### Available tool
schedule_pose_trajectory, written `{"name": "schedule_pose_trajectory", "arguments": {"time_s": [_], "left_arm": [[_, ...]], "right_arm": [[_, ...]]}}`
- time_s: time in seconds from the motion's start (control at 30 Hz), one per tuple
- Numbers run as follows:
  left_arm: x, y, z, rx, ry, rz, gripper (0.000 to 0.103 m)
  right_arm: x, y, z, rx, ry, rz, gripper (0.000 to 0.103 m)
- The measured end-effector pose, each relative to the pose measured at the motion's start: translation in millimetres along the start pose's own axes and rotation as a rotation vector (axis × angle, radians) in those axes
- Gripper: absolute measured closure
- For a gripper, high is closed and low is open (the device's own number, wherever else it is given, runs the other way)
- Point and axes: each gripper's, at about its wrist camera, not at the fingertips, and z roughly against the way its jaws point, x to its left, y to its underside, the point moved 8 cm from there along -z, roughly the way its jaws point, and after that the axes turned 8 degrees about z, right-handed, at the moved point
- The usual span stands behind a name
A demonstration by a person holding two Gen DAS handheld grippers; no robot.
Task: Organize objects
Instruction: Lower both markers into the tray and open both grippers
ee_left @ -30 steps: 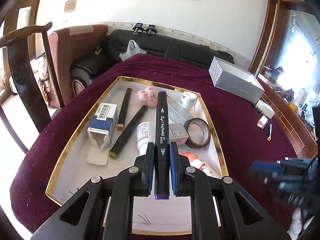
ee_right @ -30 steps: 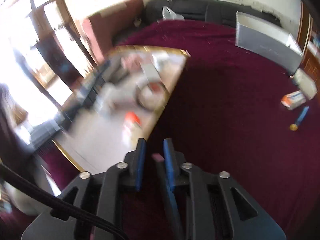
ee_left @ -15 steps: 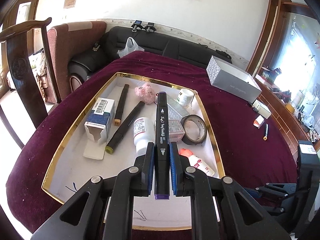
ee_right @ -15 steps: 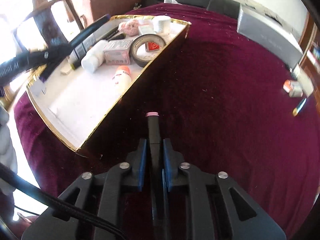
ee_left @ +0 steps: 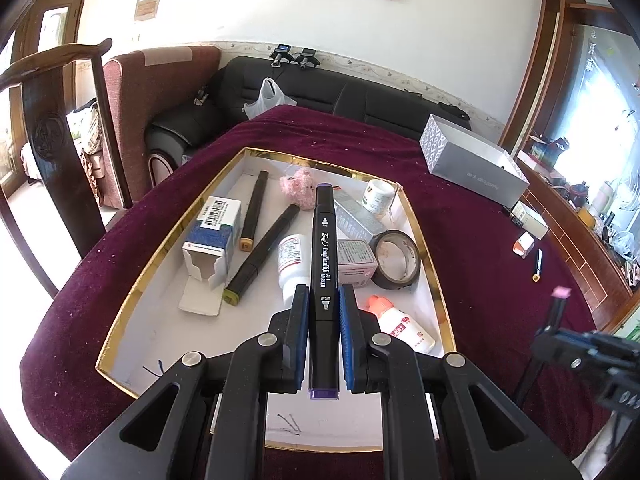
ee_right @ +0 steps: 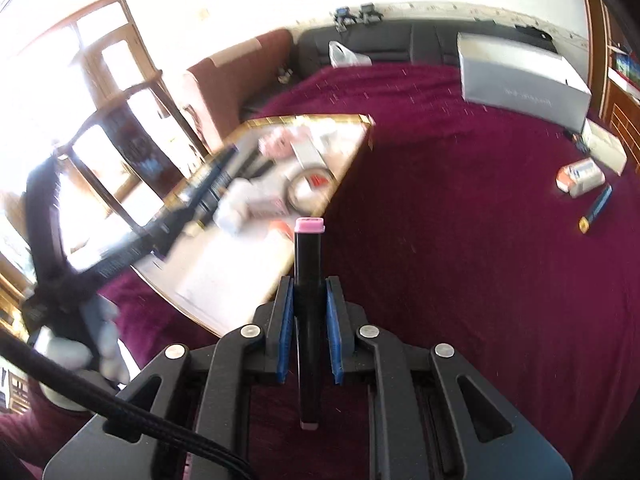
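Note:
My left gripper is shut on a black marker with purple ends, held above the gold-rimmed white tray. The tray holds two more black markers, a blue and white box, a white bottle, a tape roll, a glue bottle and a pink fluffy thing. My right gripper is shut on a black marker with a pink cap, lifted over the maroon cloth beside the tray. This gripper also shows at the left wrist view's right edge.
A grey box lies at the back right of the maroon table. A small orange and white carton, a blue pen and a white box lie at the right. A dark wooden chair stands on the left.
My right gripper shut on the pink-capped marker and lifted it off the cloth, swinging toward the tray. The left gripper kept still with its purple marker.

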Motion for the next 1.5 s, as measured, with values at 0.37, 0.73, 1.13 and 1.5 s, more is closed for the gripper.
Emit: {"name": "schedule_pose_trajectory", "arguments": {"time_s": [0.37, 0.73, 1.13, 1.5], "left_arm": [[21, -3, -1, -0.012, -0.022, 0.023, 0.091], [33, 10, -11, 0.020, -0.044, 0.004, 0.091], [36, 25, -21, 0.048, -0.082, -0.024, 0.091], [34, 28, -25, 0.030, -0.127, -0.052, 0.091]], "right_arm": [[43, -61, 12, -0.113, -0.024, 0.104, 0.090], [64, -47, -64, 0.050, -0.107, 0.065, 0.090], [44, -67, -112, 0.109, -0.086, -0.008, 0.088], [45, -32, -154, 0.261, -0.102, -0.044, 0.090]]}}
